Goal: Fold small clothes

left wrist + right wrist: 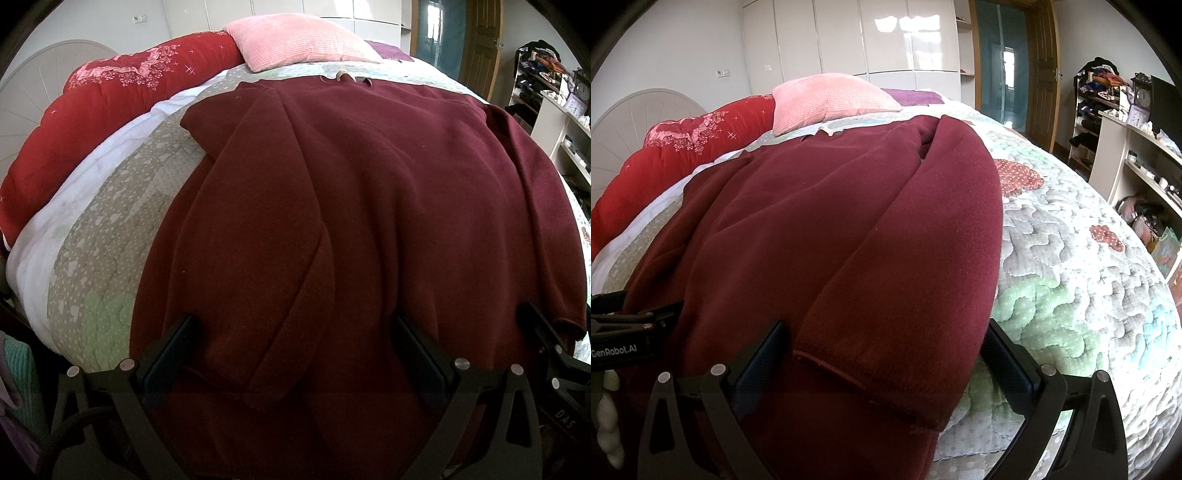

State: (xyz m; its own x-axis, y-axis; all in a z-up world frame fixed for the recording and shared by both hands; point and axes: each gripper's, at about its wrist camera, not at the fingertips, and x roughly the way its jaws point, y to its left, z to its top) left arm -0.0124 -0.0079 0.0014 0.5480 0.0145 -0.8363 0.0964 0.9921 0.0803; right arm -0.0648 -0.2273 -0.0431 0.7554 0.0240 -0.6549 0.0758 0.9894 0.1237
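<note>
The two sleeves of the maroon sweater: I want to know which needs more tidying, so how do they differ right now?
The left sleeve lies flat, folded in across the sweater; the right sleeve bulges in a rounded ridge along the sweater's outer edge beside the quilt. The left sleeve's cuff rests on the sweater body; the right sleeve's cuff reaches over the quilt. Both are the same maroon fleece, cuffs toward the grippers.

Maroon fleece sweater [369,192] flat on quilt [1071,280], collar far, both sleeves [908,258] folded inward.

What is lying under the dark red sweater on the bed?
Under the dark red sweater lies the patchwork quilt, visible around its edges. Whatever lies directly beneath the fabric is covered.
</note>
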